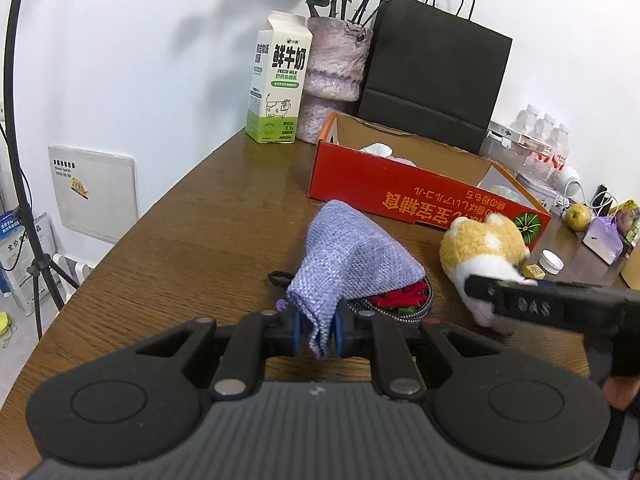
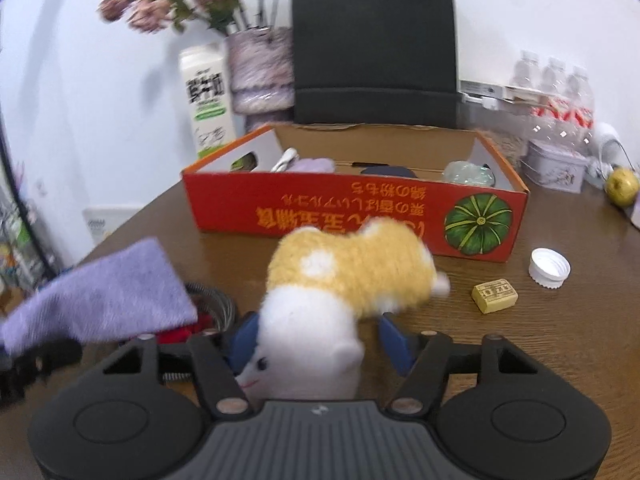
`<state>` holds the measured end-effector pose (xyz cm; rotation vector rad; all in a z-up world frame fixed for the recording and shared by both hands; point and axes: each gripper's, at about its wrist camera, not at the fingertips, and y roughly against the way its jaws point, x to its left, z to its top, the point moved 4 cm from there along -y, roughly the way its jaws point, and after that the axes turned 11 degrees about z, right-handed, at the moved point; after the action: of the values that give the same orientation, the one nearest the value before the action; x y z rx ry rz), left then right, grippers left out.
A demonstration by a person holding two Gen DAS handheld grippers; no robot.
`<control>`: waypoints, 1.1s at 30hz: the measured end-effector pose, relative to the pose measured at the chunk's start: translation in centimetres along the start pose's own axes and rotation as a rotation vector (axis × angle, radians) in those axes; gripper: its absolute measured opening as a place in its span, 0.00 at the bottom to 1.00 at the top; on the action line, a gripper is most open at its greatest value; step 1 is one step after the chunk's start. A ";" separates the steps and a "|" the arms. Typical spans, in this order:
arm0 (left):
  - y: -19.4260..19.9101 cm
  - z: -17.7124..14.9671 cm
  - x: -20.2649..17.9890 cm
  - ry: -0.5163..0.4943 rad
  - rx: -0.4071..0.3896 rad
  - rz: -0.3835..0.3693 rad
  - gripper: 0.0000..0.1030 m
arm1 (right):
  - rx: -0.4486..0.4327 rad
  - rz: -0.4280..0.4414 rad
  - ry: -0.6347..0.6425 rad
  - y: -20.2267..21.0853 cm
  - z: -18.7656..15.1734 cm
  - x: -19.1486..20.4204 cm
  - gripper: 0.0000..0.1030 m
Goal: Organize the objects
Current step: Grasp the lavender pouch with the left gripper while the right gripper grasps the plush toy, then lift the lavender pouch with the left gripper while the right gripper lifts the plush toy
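Observation:
My left gripper (image 1: 316, 330) is shut on a corner of a lavender woven pouch (image 1: 348, 258), which drapes over a striped cable and a red item (image 1: 400, 300) on the wooden table (image 1: 192, 240). My right gripper (image 2: 316, 344) is open, with its blue pads either side of a yellow and white plush hamster (image 2: 348, 272); the plush sits between the jaws, and the view is blurred. The plush also shows in the left wrist view (image 1: 484, 248). The red cardboard box (image 2: 352, 208) stands just behind, open, with several items inside. The pouch shows at left in the right wrist view (image 2: 104, 292).
A milk carton (image 1: 278, 80), a vase of dried flowers (image 1: 336, 68) and a black paper bag (image 1: 432, 72) stand behind the box. A white bottle cap (image 2: 549, 268) and a small yellow block (image 2: 494, 295) lie right of the plush. A green apple (image 2: 622, 186), a tin (image 2: 556, 164) and water bottles (image 2: 556, 80) are far right.

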<state>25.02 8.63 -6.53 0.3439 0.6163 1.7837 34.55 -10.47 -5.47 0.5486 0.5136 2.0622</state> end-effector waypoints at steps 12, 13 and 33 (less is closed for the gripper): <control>-0.2 -0.4 -0.7 -0.025 0.003 -0.003 0.15 | 0.006 0.104 0.046 6.4 -3.9 -2.0 0.49; -0.1 -0.4 -0.9 -0.031 0.002 -0.003 0.15 | 0.005 0.110 0.044 6.9 -4.1 -2.1 0.49; 1.1 -3.1 -5.8 -0.164 0.012 -0.018 0.15 | 0.026 0.102 -0.008 7.4 -5.2 -4.0 0.64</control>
<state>24.25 2.15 -8.00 0.4864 0.5126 1.7153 28.59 -18.38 -6.33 0.6096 0.5179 2.1520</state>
